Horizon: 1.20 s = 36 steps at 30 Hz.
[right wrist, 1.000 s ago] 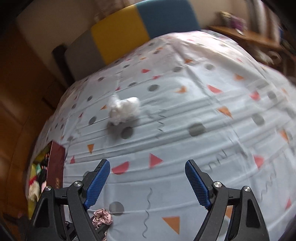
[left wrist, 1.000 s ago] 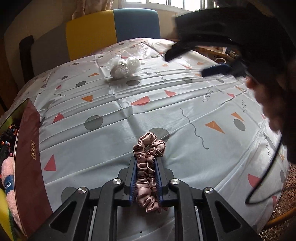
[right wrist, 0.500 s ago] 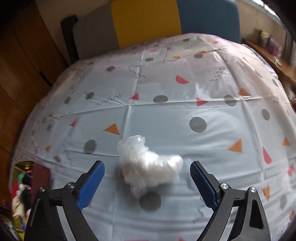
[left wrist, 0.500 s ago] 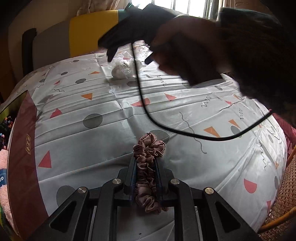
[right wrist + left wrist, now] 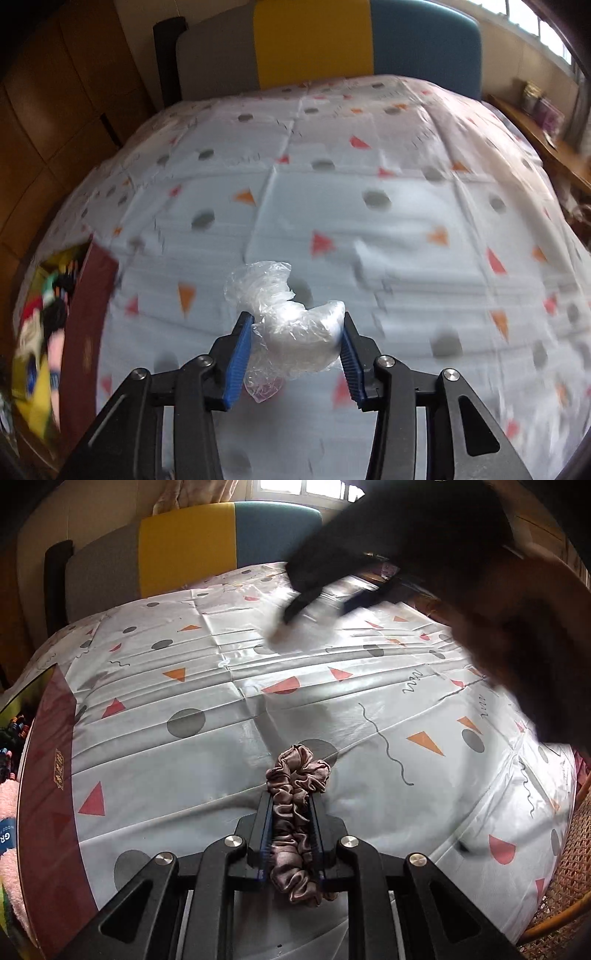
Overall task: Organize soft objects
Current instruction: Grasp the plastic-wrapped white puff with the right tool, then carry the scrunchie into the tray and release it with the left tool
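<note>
1. Glossy patterned tablecloth (image 5: 406, 229) covers the whole table and is creased. Risk: it looks slick, so anything dropped or dragged may slide, and a low gripper tip could snag a fold.
2. Maroon-lidded box (image 5: 92, 295) at 9 o'clock in the right wrist view, colourful soft items inside. Likely the destination. Risk: both hands heading there together could collide; the right hand (image 5: 517, 635) already fills the 1-2 o'clock part of the left wrist view, heavily blurred.
3. White soft wad in crinkly clear plastic (image 5: 295, 332), centre-low in the right wrist view, between the pads of the right gripper (image 5: 295, 354). Jaws are closing on it, both blue pads touching the wrap. Risk: the pads may catch only film, not the core, so the wad could slip out or the wrap peel; a loose tail of plastic hangs at 6 o'clock and sticks up at 12.
4. Dusty-pink satin scrunchie (image 5: 295, 812), at 6 o'clock in the left wrist view, pinched lengthwise in the left gripper (image 5: 291, 827), jaws nearly fully closed on it. The far loop rests on the cloth at 12 o'clock of the tips. Risk: satin is slippery and only the middle is clamped, so it may slide out on a fast swing.
</note>
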Each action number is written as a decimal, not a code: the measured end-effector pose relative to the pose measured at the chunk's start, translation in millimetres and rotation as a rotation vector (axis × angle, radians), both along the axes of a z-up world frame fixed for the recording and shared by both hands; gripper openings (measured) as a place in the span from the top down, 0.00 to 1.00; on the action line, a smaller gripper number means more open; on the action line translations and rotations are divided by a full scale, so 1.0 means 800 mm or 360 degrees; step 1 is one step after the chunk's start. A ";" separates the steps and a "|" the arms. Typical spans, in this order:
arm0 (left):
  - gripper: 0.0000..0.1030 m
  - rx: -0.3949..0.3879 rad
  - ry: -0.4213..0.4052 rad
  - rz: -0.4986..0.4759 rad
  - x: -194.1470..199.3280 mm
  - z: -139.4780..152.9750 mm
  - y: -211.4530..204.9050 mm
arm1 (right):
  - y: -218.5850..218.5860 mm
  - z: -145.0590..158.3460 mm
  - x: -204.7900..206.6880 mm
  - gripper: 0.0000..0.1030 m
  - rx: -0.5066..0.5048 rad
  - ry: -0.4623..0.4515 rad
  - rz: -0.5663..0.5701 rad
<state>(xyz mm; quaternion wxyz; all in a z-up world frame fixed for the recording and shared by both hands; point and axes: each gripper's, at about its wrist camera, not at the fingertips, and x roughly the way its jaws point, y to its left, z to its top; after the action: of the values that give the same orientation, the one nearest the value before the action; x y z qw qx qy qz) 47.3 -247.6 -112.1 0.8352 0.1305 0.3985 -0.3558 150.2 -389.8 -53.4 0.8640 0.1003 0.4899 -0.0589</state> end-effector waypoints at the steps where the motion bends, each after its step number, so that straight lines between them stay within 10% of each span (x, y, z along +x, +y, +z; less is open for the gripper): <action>1: 0.84 0.0005 -0.0005 0.0001 0.000 0.000 0.000 | 0.002 -0.002 -0.018 0.56 -0.0007 0.0014 -0.0006; 20: 0.85 -0.0017 0.0005 0.0070 -0.020 0.056 0.017 | -0.008 -0.055 -0.091 0.50 0.0223 0.0069 -0.0052; 36: 0.84 -0.0111 -0.0064 0.0199 -0.041 0.126 0.084 | 0.011 -0.052 -0.092 0.53 -0.0019 0.0045 0.0047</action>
<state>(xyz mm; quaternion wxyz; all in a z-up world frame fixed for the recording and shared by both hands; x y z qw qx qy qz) 14.7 -180.5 -11.7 0.8676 0.0834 0.3765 -0.3141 76.7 -380.6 -94.7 0.8584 0.0871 0.5030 -0.0504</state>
